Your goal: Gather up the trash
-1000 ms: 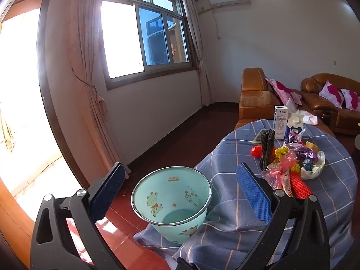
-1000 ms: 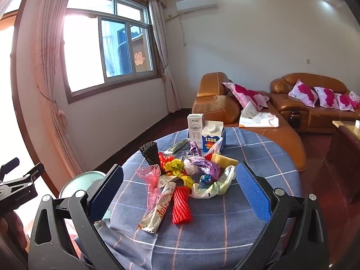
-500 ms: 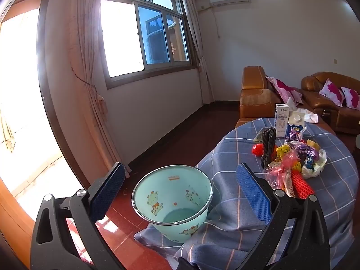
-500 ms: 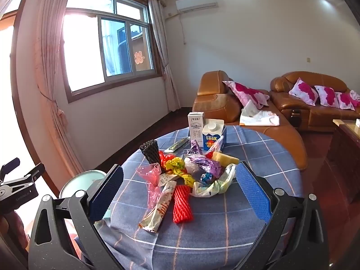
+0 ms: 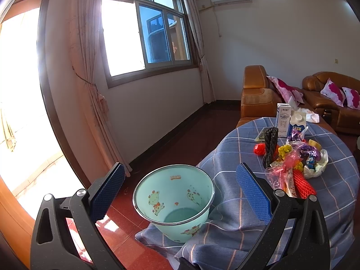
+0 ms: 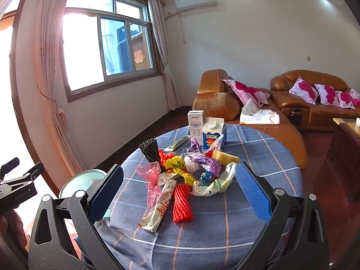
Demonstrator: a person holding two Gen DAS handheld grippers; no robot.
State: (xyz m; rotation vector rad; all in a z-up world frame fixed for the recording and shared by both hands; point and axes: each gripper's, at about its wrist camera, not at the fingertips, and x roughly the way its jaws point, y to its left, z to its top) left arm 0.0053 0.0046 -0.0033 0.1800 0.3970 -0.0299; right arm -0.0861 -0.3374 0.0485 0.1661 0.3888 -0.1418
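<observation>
My left gripper [image 5: 180,193] is spread wide with nothing in it, hanging over the mint bin [image 5: 173,202] that stands on the red floor against the draped edge of the checked cloth [image 5: 236,220]. My right gripper [image 6: 180,193] is also spread wide and bare, facing the round table [image 6: 258,148]. On it the trash lies in one heap: a pink plastic bag [image 6: 150,175], a long snack wrapper [image 6: 157,207], a red foam net [image 6: 181,202], a black foam net [image 6: 149,149], yellow and purple wrappers [image 6: 202,162], and a white bag [image 6: 213,184]. Behind the heap two milk cartons [image 6: 205,130] stand upright, touching.
</observation>
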